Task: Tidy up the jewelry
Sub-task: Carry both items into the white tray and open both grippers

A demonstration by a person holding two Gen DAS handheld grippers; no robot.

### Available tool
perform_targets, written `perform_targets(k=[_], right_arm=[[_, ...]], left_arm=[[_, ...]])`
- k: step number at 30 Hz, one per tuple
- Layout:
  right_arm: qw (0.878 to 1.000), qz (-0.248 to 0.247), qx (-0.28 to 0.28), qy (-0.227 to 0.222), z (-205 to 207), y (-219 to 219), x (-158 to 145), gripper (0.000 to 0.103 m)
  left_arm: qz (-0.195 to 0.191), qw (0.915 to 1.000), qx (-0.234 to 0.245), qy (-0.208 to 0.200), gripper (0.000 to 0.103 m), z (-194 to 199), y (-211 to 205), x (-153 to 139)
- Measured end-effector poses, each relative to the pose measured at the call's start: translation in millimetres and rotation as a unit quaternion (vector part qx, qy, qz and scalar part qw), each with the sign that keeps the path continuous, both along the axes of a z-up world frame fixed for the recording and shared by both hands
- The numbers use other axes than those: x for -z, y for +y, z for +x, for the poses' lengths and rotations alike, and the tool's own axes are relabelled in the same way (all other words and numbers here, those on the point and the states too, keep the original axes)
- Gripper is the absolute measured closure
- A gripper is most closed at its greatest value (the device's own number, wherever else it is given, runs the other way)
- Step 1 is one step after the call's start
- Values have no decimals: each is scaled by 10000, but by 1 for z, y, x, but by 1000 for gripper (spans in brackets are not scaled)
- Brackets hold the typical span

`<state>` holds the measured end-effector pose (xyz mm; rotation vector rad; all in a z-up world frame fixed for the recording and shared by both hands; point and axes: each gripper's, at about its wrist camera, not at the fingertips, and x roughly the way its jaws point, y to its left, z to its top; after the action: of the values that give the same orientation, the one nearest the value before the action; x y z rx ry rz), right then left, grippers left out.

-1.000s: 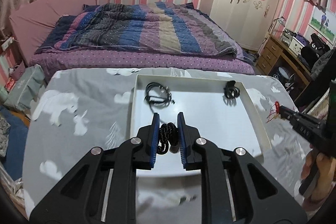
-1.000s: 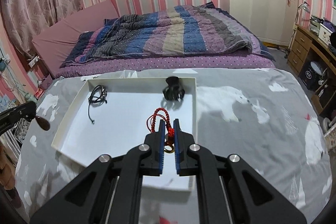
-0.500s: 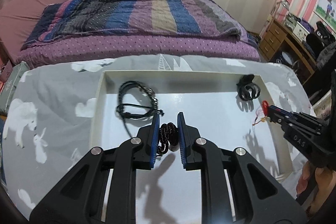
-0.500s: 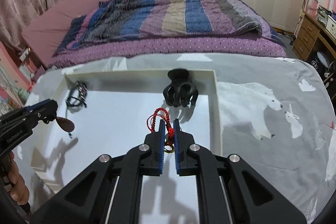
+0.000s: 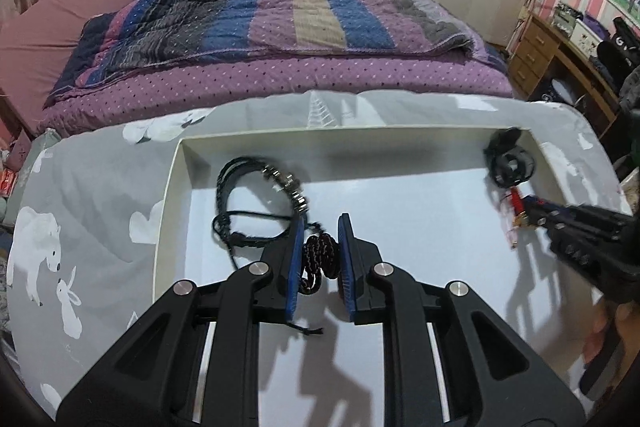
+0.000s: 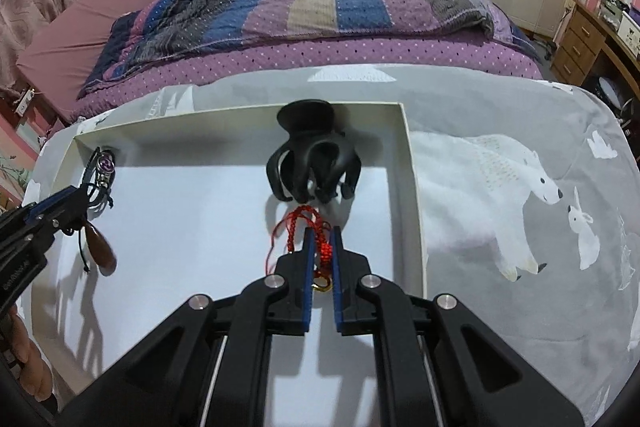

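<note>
A white tray point(image 5: 168, 211) lies on the grey bear-print cloth. My left gripper point(image 5: 319, 227) is shut on a dark braided cord point(image 5: 318, 251) with a brown pendant point(image 6: 102, 251), low over the tray's left part. A black leather bracelet point(image 5: 256, 195) lies just beyond it in the tray. My right gripper point(image 6: 320, 233) is shut on a red cord bracelet point(image 6: 304, 223) with a gold bead, low over the tray's right part. A black hair claw point(image 6: 312, 163) stands in the tray's far right corner, just ahead of the red bracelet. The tray also shows in the right wrist view point(image 6: 416, 211).
A bed with a striped quilt point(image 5: 260, 15) lies right behind the table. A wooden desk point(image 5: 560, 51) stands at the right. The grey cloth point(image 6: 520, 227) spreads to the right of the tray. A hand point(image 5: 612, 331) holds the right gripper.
Both grippers have moved forward and down over the tray with their cords. The left now reaches the black bracelet, the right reaches the hair claw.
</note>
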<state>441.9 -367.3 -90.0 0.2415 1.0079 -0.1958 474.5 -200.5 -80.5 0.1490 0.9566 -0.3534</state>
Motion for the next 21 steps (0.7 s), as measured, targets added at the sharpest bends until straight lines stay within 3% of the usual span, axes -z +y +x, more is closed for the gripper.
perform_targets(k=[9,15,17,18,21], right_arm=[[9995,-273,-79,120,6,5,-1,94],[9995,-139,-146,244,6,3,-3,93],[9995,-138,-130,254,5,1,-3,82],[9996,-137,-105,243,4,-1,-4,70],[9997,-146,-110,156,1,-2,-10,67]], left_arm=[[216,9995,-166,161,86,9,2,8],[381,9989,-219,147,81,11,-1,7],[415,9987,-261,106,79,9,-1,3],[396,9988,-270,90,77,8,1,1],[346,9988,-340,-9,64,2,6,-9]])
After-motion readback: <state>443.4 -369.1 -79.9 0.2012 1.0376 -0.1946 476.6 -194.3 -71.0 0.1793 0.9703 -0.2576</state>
